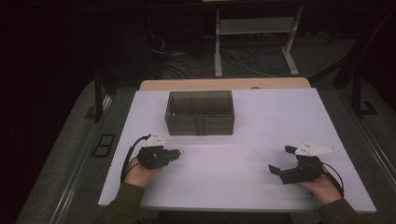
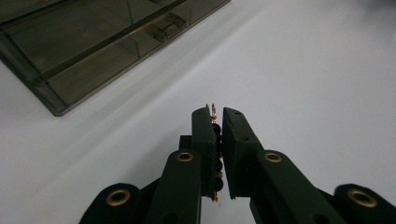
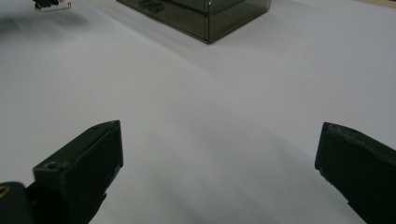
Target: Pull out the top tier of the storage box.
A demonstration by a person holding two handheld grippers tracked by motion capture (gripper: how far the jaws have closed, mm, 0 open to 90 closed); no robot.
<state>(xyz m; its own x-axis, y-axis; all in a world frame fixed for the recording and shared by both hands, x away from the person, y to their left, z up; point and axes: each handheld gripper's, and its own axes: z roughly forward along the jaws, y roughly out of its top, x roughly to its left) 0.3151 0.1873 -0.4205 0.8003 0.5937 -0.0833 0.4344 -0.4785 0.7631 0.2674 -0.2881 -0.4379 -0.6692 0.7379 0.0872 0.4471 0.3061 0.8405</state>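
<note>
The left gripper (image 2: pixel 215 114) is clamped on a thin little strip of small dark electronic parts with reddish wire leads (image 2: pixel 215 140), held edge-on between the pads just above the white table (image 1: pixel 261 140). From the high view this gripper (image 1: pixel 177 152) sits near the table's left edge, a short way in front of the smoky translucent plastic compartment box (image 1: pixel 200 112), which stands toward the far edge, about mid-width. The right gripper (image 1: pixel 280 161) rests near the right front corner with its jaws spread wide and nothing between them, well apart from the box.

The strip looks flimsy and is pinched only along a narrow line, so a quick swing toward the box could let it twist or slide out and fall onto the table. The fine leads stick out past the pads and could bend or catch on the box's rim or its inner dividers (image 2: pixel 135 46) if the approach comes in too low. Whether the box's lid is open I cannot tell; if shut, the strip would strike it.
</note>
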